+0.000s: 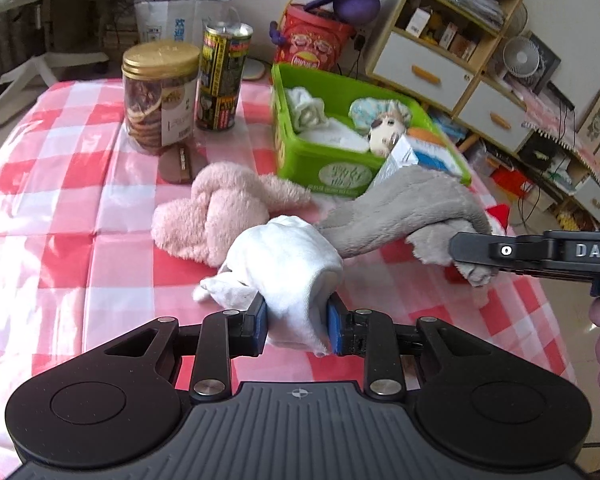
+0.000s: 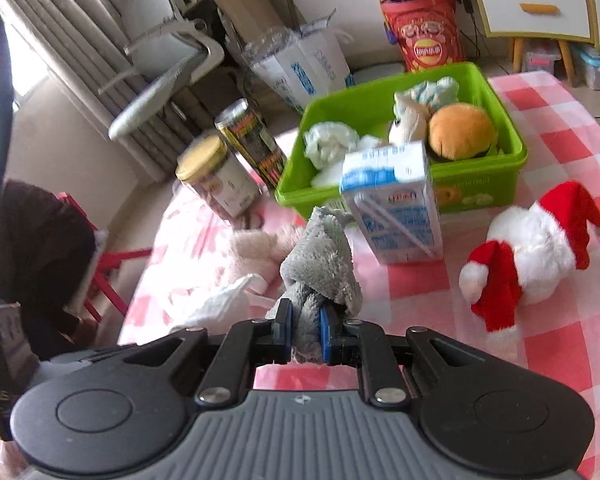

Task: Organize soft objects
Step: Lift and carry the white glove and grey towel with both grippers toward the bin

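My left gripper (image 1: 297, 322) is shut on a white rolled sock (image 1: 288, 264), lifted a little above the checked tablecloth. My right gripper (image 2: 305, 330) is shut on a grey plush cloth (image 2: 320, 268), which hangs raised over the table; the same grey plush cloth (image 1: 412, 208) stretches across the left wrist view with the right gripper at its right end. A pink knotted plush (image 1: 220, 216) lies on the table behind the sock. The green bin (image 1: 300, 152) (image 2: 484, 192) holds several soft items, among them a burger plush (image 2: 462, 132).
A milk carton (image 2: 396, 208) stands in front of the green bin. A white plush with a red Santa hat (image 2: 528, 256) lies to the right. A biscuit jar (image 1: 160, 96) and a tall can (image 1: 222, 76) stand at the back left.
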`<state>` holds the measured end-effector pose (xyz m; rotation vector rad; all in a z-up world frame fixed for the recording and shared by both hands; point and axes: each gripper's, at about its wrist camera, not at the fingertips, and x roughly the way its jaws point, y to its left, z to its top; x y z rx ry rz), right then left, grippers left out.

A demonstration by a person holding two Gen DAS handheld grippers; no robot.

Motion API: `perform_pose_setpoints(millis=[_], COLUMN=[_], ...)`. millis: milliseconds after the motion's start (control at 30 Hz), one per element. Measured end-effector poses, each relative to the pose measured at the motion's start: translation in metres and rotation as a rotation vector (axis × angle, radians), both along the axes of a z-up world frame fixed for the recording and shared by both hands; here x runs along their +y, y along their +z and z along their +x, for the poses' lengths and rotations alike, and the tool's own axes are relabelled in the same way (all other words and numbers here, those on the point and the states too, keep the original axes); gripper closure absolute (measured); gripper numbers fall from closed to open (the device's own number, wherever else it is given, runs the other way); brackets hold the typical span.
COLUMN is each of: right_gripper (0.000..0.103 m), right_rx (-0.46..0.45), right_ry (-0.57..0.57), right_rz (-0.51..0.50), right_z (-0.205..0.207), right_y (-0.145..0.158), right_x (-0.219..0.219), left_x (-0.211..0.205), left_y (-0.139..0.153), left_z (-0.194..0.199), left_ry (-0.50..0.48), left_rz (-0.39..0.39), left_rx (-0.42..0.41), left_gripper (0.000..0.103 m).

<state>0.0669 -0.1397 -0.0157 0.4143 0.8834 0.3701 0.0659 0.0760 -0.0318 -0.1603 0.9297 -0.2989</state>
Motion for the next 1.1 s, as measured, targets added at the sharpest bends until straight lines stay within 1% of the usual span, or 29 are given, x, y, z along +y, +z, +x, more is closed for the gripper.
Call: perform_pose_setpoints(millis=[267, 400, 567, 700, 833, 1000, 1100], right_gripper=[0.103, 0.103, 0.103, 0.103, 0.103, 0.103, 0.103], right_rx=[-0.117, -0.173, -0.227, -0.223, -0.233, -0.236, -0.231], right_ry=[-0.055, -0.079, -0.116, -0.147, -0.164, -0.179, -0.172], right_rz=[0.095, 0.136, 0.189, 0.219, 0.211, 0.247, 0.253], right_z=[-0.006, -0.004, -0.001, 0.015, 0.037, 0.065, 0.083], right_y=[0.034, 0.045, 0.053, 0.061, 0.072, 0.074, 0.068], right_x=[-0.021, -0.030, -0.044, -0.056, -0.066, -0.078, -0.084], left_x=[-0.001, -0.006, -0.021, -0.033, -0.044, -0.061, -0.068], left_y=[0.022, 0.034, 0.050, 0.061, 0.069, 0.068, 0.063], left_z=[0.002, 0.005, 0.016, 0.035, 0.061, 0.098, 0.118], left_ry=[0.026, 0.023, 0.005, -0.016, -0.031, -0.041, -0.039], left_rz=[-0.051, -0.082, -0.075, -0.073, -0.067, -0.027, -0.021], left_rx=[-0.081, -0.111, -0.172, -0.190, -0.197, -0.216, -0.218], left_gripper=[0.074, 0.074, 0.074, 0.074, 0.074, 0.074, 0.074])
